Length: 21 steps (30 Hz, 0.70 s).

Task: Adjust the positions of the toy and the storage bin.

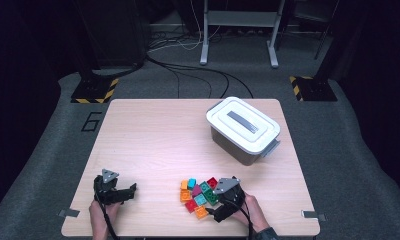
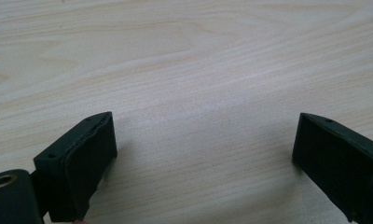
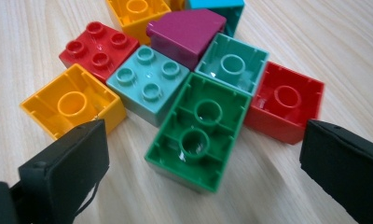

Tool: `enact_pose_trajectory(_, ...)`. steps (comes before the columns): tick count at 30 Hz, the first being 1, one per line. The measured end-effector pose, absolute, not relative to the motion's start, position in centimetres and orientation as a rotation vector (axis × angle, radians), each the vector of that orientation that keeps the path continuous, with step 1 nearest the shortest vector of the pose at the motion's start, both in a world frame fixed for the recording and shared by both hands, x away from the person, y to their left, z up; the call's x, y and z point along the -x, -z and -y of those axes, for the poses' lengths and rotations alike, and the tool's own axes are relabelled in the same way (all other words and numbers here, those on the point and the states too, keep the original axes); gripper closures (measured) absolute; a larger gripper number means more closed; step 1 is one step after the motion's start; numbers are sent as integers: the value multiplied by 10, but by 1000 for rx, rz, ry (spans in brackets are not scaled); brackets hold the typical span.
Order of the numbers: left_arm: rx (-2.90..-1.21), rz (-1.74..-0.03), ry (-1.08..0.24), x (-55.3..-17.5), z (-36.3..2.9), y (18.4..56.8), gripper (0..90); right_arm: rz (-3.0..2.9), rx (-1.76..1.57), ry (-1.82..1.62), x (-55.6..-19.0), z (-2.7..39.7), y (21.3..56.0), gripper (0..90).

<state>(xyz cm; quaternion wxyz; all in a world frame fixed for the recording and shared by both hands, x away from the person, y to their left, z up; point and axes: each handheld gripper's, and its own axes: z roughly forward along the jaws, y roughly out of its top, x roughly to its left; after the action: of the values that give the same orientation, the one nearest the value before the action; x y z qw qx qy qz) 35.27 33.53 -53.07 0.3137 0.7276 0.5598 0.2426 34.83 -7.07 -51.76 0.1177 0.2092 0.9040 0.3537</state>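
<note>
A cluster of toy bricks (image 1: 197, 196) lies near the table's front edge, right of centre. In the right gripper view a green two-by-four brick (image 3: 198, 130) lies upside down in front of the jaws. Around it are a yellow brick (image 3: 72, 105), a pale teal brick (image 3: 149, 84), a red studded brick (image 3: 98, 44), a purple brick (image 3: 187, 32), a teal brick (image 3: 232, 63) and a red upturned brick (image 3: 285, 100). My right gripper (image 3: 199, 156) (image 1: 214, 201) is open at the cluster's near edge, holding nothing. My left gripper (image 2: 203, 140) (image 1: 124, 192) is open over bare wood at the front left.
A grey plastic box with a white lid (image 1: 243, 129), closed, stands at the back right of the wooden table (image 1: 158, 135). Beyond the table are a grey floor, cables and stand bases with hazard-striped feet (image 1: 94, 91).
</note>
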Motion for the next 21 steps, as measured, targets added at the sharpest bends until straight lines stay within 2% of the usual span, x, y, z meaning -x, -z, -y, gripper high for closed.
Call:
enact_pose_trajectory(15, -1912, -1478, -639, -353, -335, 531, 59, -2667, -560, -1051, -353, 46, 519, 7)
enact_pose_trajectory(21, -1913, -1478, -638, -353, -335, 531, 59, -2622, -589, -1115, -351, 62, 504, 13)
